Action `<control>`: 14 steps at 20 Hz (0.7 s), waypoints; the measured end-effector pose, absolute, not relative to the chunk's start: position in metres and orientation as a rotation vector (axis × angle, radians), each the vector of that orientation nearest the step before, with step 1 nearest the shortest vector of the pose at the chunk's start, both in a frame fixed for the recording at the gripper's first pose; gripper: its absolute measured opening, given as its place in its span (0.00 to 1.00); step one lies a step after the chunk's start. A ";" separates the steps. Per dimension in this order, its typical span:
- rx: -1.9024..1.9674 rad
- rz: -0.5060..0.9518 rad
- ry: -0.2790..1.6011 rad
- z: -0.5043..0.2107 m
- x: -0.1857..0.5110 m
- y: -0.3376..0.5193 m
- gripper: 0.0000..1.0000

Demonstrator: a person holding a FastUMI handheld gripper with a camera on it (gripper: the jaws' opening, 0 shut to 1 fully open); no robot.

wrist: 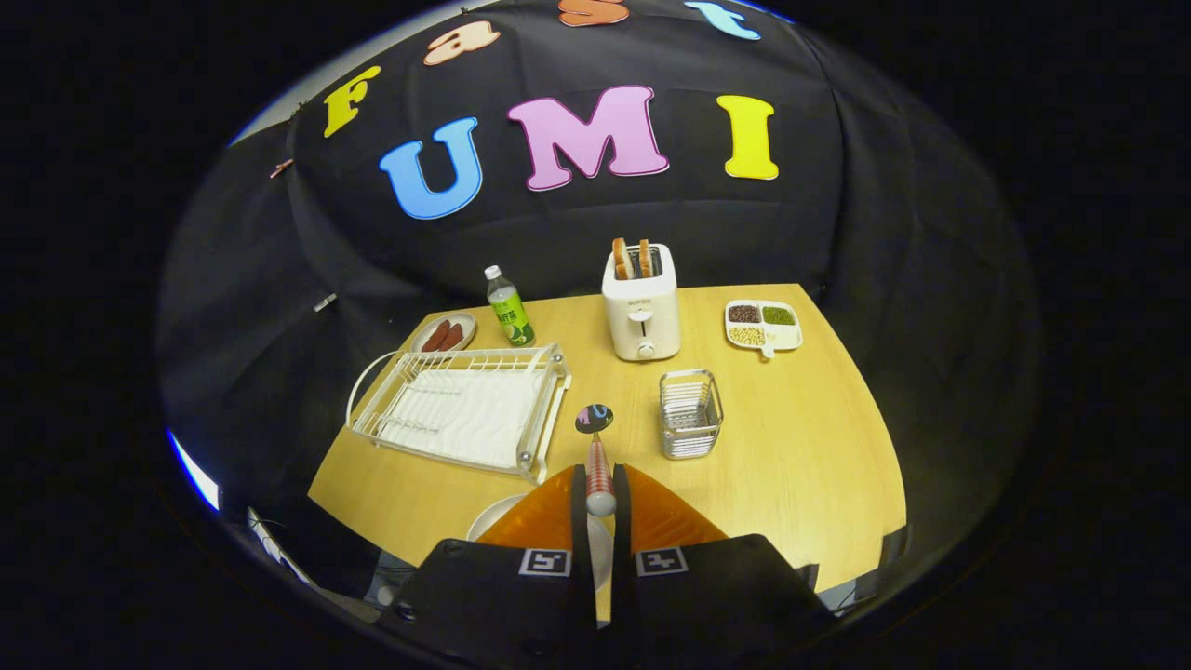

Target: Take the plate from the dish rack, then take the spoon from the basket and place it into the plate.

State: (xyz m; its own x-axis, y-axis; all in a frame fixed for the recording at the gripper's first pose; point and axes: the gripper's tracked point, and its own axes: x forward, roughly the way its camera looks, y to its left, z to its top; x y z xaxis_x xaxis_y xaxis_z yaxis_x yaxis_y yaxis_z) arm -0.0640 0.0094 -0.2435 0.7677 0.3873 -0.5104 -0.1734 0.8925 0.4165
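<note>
My gripper (600,491) is shut on the spoon (596,447), whose striped handle runs up between the fingers and whose dark patterned bowl points away from me. The white plate (490,523) lies on the table just below the fingers, mostly hidden behind them, with its rim showing to their left. The white dish rack (465,407) stands ahead and to the left with nothing in it. Ahead and slightly right of the spoon's bowl stands the wire basket (690,413).
A white toaster (641,302) with two bread slices stands at the back of the wooden table (800,437). A green bottle (509,307) and a small plate of sausages (444,333) stand behind the rack. A divided dish of beans (763,325) lies at the back right.
</note>
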 end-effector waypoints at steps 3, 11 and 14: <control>0.335 0.355 0.674 -0.260 -0.097 0.034 0.10; 0.272 0.469 0.810 -0.324 -0.134 0.105 0.10; 0.263 0.491 0.831 -0.337 -0.134 0.125 0.10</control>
State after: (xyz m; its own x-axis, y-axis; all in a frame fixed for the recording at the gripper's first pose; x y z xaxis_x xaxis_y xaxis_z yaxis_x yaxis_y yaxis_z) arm -0.1338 0.1252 -0.3371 0.5719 0.5139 -0.6394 -0.3130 0.8572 0.4089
